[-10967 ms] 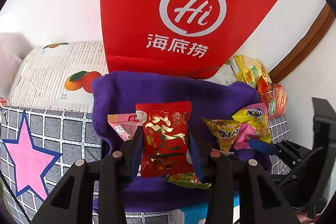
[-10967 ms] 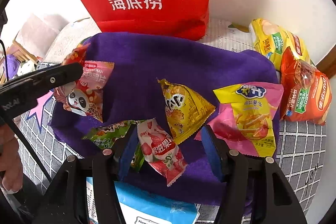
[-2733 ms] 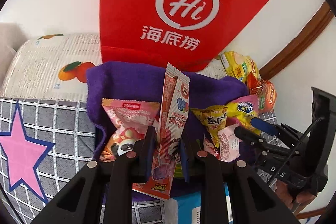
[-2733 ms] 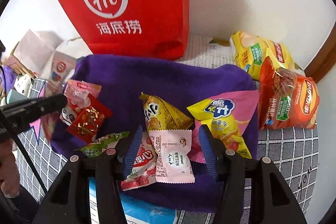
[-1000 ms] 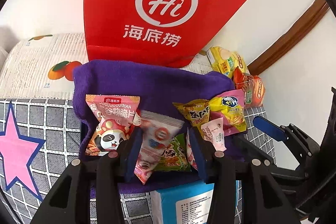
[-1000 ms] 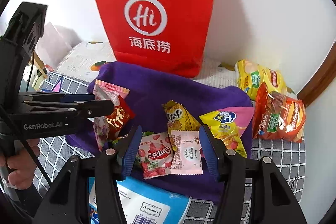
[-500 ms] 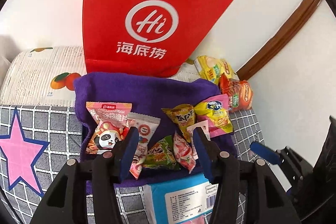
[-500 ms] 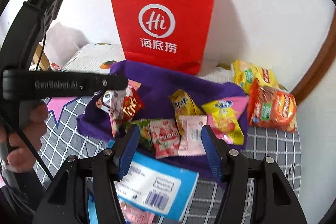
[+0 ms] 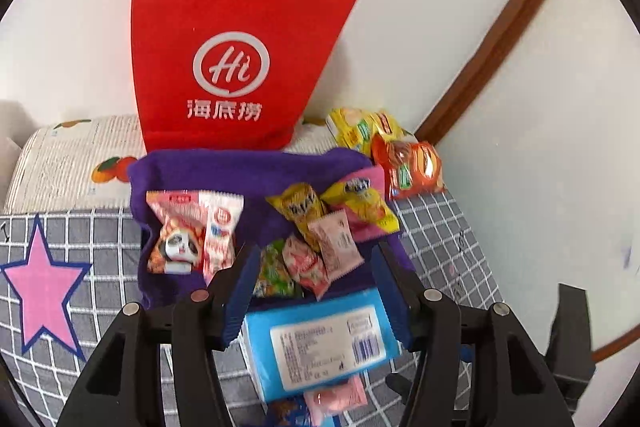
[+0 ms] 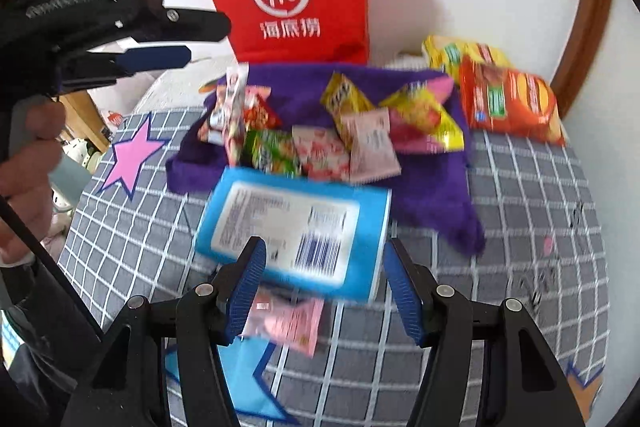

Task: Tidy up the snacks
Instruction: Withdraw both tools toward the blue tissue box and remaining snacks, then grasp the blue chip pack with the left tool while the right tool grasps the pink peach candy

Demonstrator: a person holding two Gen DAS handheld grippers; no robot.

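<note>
Your left gripper (image 9: 316,291) and right gripper (image 10: 324,289) both gape wide, holding nothing, above the blue box (image 10: 296,227). Beyond that box, the small snack packets (image 9: 316,247) lie on the purple cloth (image 9: 248,171), before the red bag (image 9: 236,67).

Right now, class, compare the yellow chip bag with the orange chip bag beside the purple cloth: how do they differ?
1. The yellow chip bag lies nearer the wall; the orange chip bag lies in front of it.
2. The orange chip bag shows nearly whole; the yellow chip bag is partly hidden behind it.

Both lie off the purple cloth, on its right, untouched by either gripper.
</note>
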